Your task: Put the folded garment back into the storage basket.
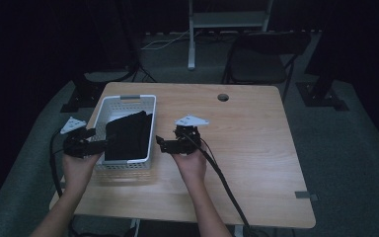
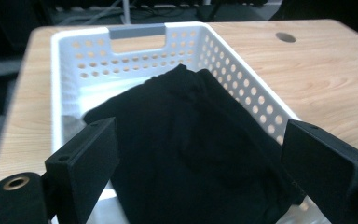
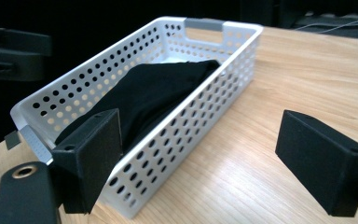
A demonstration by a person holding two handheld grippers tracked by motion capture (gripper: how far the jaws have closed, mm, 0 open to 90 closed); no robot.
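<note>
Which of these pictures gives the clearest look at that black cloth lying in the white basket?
The left gripper view: the crumpled black cloth sits close up, folds visible, inside the white perforated plastic basket. The right gripper view shows the cloth from the side, partly behind the basket wall. The high view shows it small and dark.

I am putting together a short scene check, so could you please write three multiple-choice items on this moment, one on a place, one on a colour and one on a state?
1. Where does the black cloth lie?
A. Inside the white basket
B. On the bare table
C. On the chair

2. What colour is the basket?
A. Blue
B. White
C. Red

3. How do the left claw and right claw stand?
A. Both shut on the cloth
B. One shut, one open
C. Both open, holding nothing

Answers: 1 A, the basket walls surround the cloth; 2 B, its perforated walls are white; 3 C, each gripper view shows its jaws wide apart and empty.
</note>
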